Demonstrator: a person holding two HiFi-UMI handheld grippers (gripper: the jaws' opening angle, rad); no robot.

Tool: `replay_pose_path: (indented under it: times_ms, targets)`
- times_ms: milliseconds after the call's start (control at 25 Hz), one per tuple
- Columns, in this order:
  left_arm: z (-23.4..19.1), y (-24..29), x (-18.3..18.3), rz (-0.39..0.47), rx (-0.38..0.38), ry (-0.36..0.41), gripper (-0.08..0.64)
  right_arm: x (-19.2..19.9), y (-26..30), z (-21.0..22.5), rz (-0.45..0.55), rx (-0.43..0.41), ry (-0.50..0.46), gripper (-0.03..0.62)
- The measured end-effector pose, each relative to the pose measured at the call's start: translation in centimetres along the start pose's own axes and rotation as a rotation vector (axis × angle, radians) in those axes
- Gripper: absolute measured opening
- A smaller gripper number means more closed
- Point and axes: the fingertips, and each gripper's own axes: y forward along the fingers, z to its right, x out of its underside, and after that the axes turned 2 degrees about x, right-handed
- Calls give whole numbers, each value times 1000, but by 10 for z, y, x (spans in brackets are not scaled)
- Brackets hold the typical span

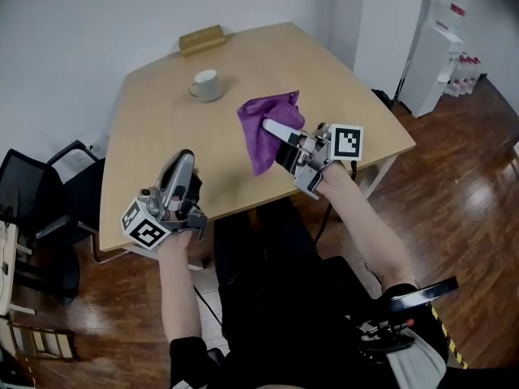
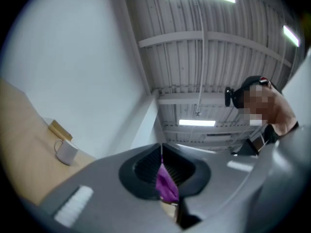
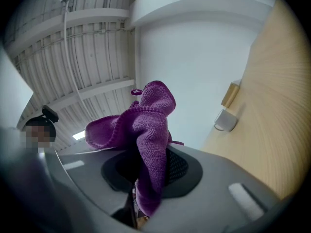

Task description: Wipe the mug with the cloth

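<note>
Wooden table (image 1: 146,128), mug (image 1: 207,85) well beyond right gripper (image 1: 270,125) clamping cloth (image 1: 258,148) (left gripper (image 1: 185,157) closed)

Wood table (image 1: 162,120) w/ white mug (image 1: 207,85) + tan block (image 1: 201,39) nr far edge.

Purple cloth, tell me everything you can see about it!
The purple cloth looks soft and fuzzy, like a looped microfibre rag. It is crumpled, not flat. The right claw is shut on it, so one bunch sticks out past the claw and the rest hangs down. It seems to hang in the air above the wooden table, touching only the claw. The white mug stands apart, farther back.
</note>
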Motion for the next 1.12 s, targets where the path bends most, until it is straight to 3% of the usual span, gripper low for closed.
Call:
replay_pose_path:
  times_ms: [120,280,440,680,880,1040,1120]
  targets:
    - [56,-6,28,-71,-8,64,11,35,-30,-47,-20,-39,-45,80]
    - [70,8,25,-128,-43,97,12,38,-26,-80,-46,-37,-74,80]
    - [88,21,23,-148,-48,96,12,40,-35,-101,-46,-19,-86,80]
    - [192,-1,45,-156,-37,134,12,99,-91,-174,-63,-46,-164,81]
    - [234,-4,49,-171,-49,170,11,110,-116,-207,-52,-44,-223,80]
    - [263,-9,51,-166,-60,188,11,125,-133,-232,-35,-64,-191,80]
    - [275,-11,54,-169,-64,190,11,130,-142,-241,-33,-56,-222,81]
